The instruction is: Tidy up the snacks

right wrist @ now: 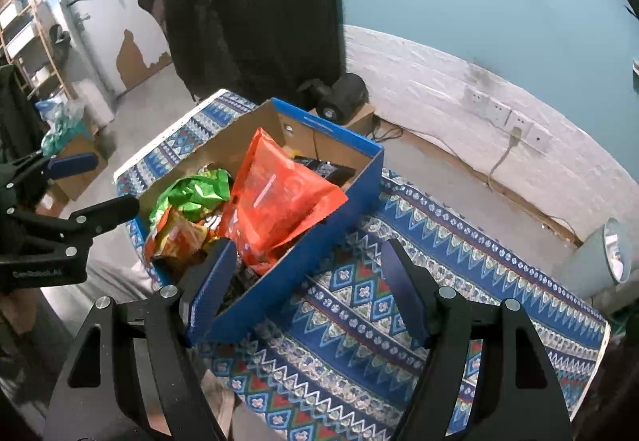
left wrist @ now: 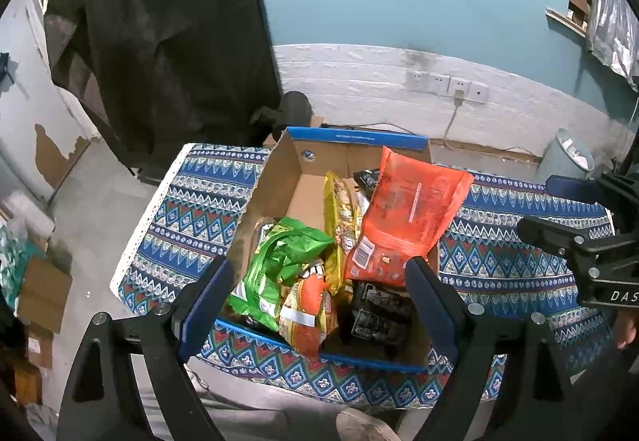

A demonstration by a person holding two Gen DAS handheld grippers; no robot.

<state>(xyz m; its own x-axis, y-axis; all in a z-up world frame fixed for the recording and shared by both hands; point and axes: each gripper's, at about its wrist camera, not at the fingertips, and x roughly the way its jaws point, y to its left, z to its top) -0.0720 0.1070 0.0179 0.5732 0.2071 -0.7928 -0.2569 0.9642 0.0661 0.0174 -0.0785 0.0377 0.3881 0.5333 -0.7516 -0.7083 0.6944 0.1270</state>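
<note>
A blue-rimmed cardboard box (left wrist: 279,177) stands on the patterned cloth and holds several snack bags: an orange-red bag (left wrist: 407,209) leaning on the right wall, a green bag (left wrist: 279,261), a yellow bag (left wrist: 339,217), an orange-yellow bag (left wrist: 307,317) and a black packet (left wrist: 379,313). My left gripper (left wrist: 319,297) hovers open and empty above the box's near end. My right gripper (right wrist: 307,289) is open and empty above the box's (right wrist: 331,209) right wall and the cloth. The orange-red bag (right wrist: 279,201) and green bag (right wrist: 191,193) also show there.
The table with the blue patterned cloth (right wrist: 439,281) has open surface right of the box. A grey waste bin (right wrist: 603,257) stands at its far right. Wall sockets with a cable (left wrist: 455,89), a dark hanging coat (left wrist: 171,42) and floor boxes (left wrist: 40,293) lie around.
</note>
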